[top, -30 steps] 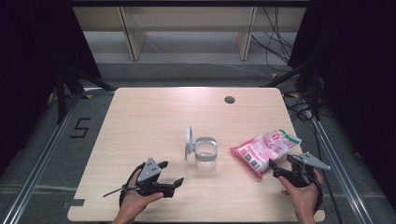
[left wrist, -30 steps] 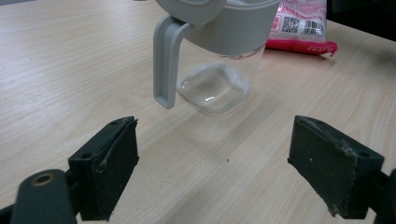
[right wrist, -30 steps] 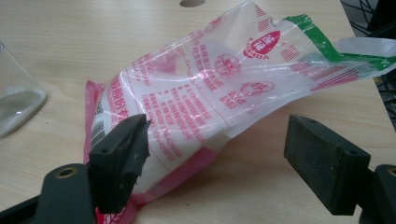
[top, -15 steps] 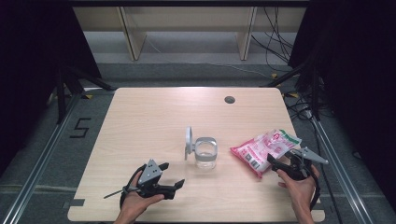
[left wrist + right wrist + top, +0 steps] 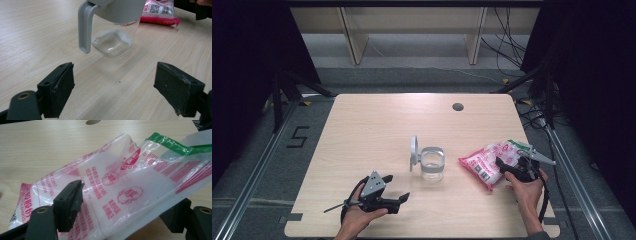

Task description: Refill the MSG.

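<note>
Our right gripper has its jaws spread around the pink-and-white bag at the table's right side, not clamped. Our left gripper rests wide open, just short of the clear jar mid-table.

The high view looks forward and down from above the person's side, taking in the whole desk from a distance. The left gripper view sits low, close to the clear jar, facing across the wood. The right gripper view is nearer still, against the pink-printed bag. All three views share jar or bag.
</note>
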Demonstrator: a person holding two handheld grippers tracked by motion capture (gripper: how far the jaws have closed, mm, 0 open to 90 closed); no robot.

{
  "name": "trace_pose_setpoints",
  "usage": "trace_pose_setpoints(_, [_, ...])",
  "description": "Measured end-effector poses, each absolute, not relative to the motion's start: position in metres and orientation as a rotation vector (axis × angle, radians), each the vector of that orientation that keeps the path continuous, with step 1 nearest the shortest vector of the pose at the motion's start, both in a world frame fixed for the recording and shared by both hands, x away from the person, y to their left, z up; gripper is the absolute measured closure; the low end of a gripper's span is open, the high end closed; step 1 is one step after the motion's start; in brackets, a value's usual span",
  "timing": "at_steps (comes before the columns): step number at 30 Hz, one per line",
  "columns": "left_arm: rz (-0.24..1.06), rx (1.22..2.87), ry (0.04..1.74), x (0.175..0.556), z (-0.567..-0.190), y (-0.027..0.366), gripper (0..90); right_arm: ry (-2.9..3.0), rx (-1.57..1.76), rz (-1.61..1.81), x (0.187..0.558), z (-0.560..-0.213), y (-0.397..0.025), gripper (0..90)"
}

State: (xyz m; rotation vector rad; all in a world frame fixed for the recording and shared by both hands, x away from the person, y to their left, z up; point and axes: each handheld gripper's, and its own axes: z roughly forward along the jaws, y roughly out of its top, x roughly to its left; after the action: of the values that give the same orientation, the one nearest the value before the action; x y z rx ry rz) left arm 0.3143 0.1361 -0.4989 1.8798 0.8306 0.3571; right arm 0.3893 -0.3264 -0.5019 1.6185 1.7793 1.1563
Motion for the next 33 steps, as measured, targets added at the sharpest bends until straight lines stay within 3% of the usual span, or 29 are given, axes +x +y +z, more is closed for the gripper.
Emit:
trace_pose_setpoints(9, [0.360, 1.881, 0.842, 0.314, -0.500, 0.137, 15.5, 1.794, 1.607, 1.169, 0.402, -0.505, -0.331, 39.0])
trace_pose_setpoints(15, [0.359, 1.882, 0.836, 0.315, -0.500, 0.138, 15.6, 1.790, 1.669, 1.169, 0.404, -0.504, -0.327, 51.0])
trace_pose_setpoints(24, [0.363, 1.882, 0.838, 0.315, -0.500, 0.139, 15.7, 1.854, 1.566, 1.168, 0.408, -0.504, -0.329, 86.8])
trace_pose_setpoints(33, [0.364, 1.875, 0.846, 0.315, -0.501, 0.140, 15.9, 1.899, 1.375, 1.151, 0.403, -0.490, -0.318, 90.0])
